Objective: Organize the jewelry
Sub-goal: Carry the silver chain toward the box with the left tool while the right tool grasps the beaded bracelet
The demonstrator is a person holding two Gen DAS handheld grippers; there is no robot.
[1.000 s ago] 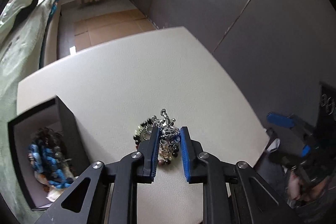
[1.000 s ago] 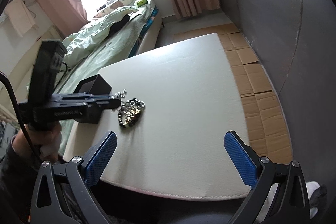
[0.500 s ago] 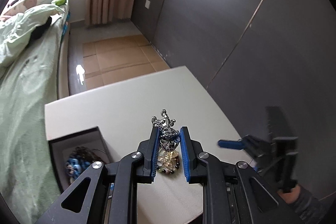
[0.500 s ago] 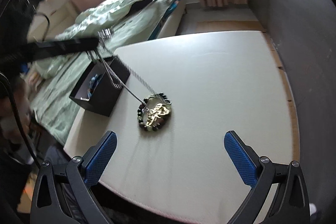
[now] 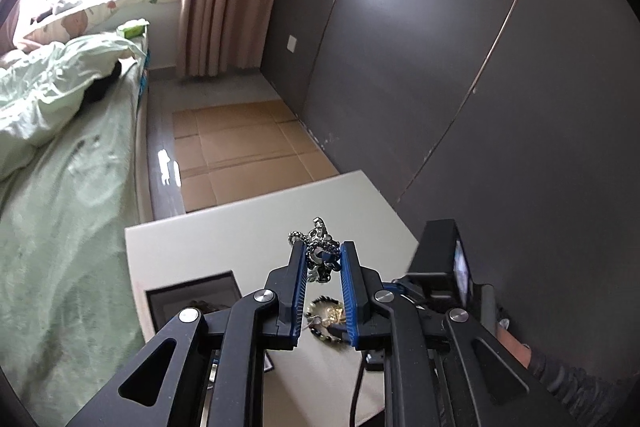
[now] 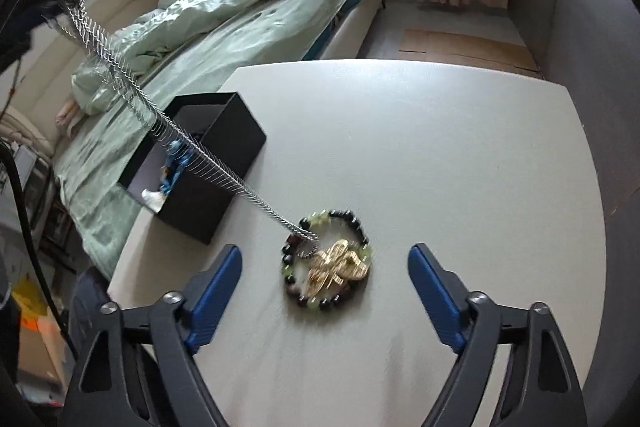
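My left gripper [image 5: 323, 254] is shut on a silver chain necklace [image 5: 318, 251] and holds it high above the white table [image 6: 440, 155]. In the right wrist view the chain [image 6: 168, 131] hangs taut from the upper left down to a beaded bracelet [image 6: 326, 259] of black and green beads with a gold ornament [image 6: 338, 267] lying on the table. The chain's lower end still touches the bracelet. My right gripper [image 6: 325, 285] is open, its fingers either side of the bracelet, just above the table.
An open black box [image 6: 200, 163] with blue beads inside stands left of the bracelet, near the table's left edge; it also shows in the left wrist view [image 5: 192, 301]. A bed with green bedding [image 6: 240, 7] lies beyond. A dark wall [image 5: 460, 67] runs along the right.
My left gripper has risen high with the chain, drawing it out taut. My right gripper has moved in low over the bracelet, which now lies between its fingers.
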